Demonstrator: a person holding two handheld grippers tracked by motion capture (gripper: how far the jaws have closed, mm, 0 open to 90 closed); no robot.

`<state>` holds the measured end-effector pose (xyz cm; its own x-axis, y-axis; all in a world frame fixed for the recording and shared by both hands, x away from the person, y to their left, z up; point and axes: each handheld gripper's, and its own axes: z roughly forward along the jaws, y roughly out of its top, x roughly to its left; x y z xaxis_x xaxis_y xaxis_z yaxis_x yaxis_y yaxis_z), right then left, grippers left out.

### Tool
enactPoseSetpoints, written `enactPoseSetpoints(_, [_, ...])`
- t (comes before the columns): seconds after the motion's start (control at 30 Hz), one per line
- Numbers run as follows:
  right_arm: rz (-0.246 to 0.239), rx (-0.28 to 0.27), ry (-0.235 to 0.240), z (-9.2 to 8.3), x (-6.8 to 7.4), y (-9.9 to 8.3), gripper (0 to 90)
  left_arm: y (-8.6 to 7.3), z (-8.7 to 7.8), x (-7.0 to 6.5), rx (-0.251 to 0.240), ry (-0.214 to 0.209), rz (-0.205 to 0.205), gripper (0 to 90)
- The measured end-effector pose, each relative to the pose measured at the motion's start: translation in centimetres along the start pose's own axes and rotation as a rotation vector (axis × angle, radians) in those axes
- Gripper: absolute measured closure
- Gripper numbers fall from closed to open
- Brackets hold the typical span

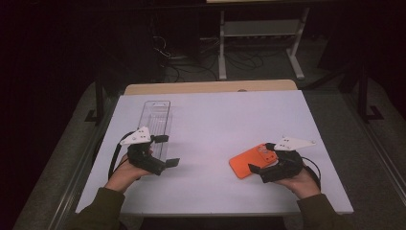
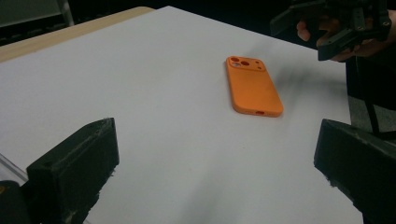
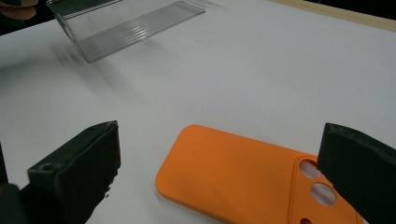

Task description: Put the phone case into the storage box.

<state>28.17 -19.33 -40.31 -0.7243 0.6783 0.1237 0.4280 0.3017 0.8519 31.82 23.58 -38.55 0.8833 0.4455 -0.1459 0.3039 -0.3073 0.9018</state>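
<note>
My right gripper [image 1: 261,155] hangs wide open, empty, over the orange phone case [image 1: 251,160]; next I close on its edges.

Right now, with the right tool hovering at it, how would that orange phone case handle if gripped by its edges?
The orange phone case looks thin and matte, like soft rubber, so it would probably flex rather than stay stiff. It lies flat on the white table, so it seems unlikely to roll or tip. Its low rounded edge may be hard for the open right tool to catch.
</note>
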Motion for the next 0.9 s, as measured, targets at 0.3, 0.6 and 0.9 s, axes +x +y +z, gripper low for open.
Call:
enactPoseSetpoints(0.3, [0.005, 0.0, -0.001, 0.0, 0.0, 0.0, 0.0, 0.2, 0.1, -0.3, -0.004, -0.008, 0.004, 0.0])
enactPoseSetpoints(0.6, [0.021, 0.022, -0.053, -0.4, -0.9, 0.1, 6.1, 0.3, 0.1, -0.3, -0.006, -0.012, 0.007, 0.0])
enactPoseSetpoints(0.9, [0.082, 0.063, -0.154, -1.0, -3.2, 0.0, 24.3, 0.3, 0.0, -0.2, -0.012, -0.013, 0.007, 0.0])
